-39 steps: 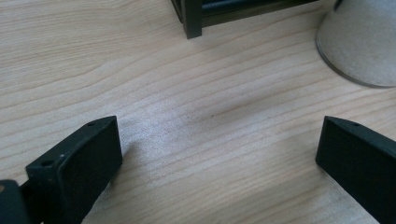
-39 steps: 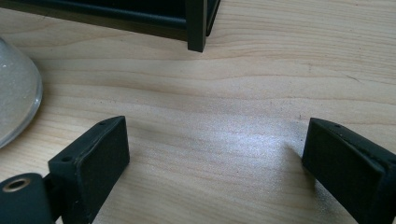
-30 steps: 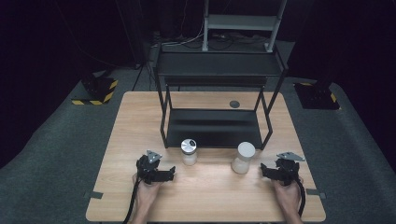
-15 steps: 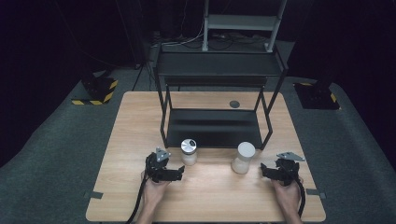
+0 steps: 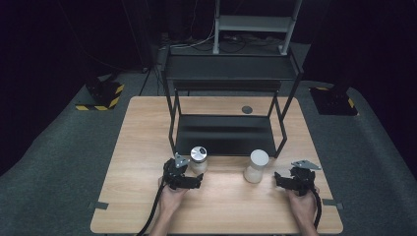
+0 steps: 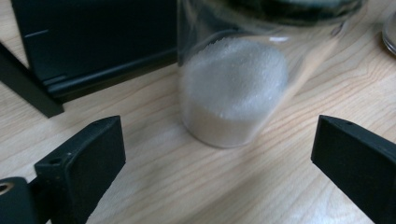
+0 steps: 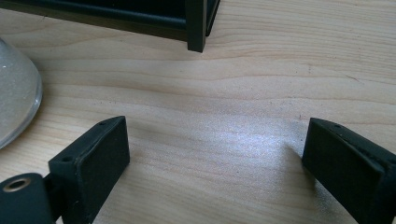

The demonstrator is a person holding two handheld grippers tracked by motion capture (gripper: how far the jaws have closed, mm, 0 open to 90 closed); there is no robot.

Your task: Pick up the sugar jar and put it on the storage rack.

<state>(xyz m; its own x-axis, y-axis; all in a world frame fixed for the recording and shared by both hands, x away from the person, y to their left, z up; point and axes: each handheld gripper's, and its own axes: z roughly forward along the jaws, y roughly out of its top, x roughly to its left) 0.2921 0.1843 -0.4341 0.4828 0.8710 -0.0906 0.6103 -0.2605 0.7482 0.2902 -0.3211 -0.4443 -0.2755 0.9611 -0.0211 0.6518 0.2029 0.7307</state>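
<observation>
A clear jar with a metal lid, partly filled with white grains, stands on the wooden table in front of the black rack. My left gripper sits right beside it, open. In the left gripper view the jar stands close ahead in the gap of the left gripper; the jaws have just been closing a little and do not touch it. A second jar with a white lid stands to the right. My right gripper rests open beside it, with bare table between its jaws and the jar's edge at the left.
A black two-level rack stands at the middle of the table, its legs just behind both jars. A small dark disc lies behind the rack. Grey carpet surrounds the table.
My left gripper has moved right, up to the metal-lidded jar. The right gripper and both jars have stayed in place.
</observation>
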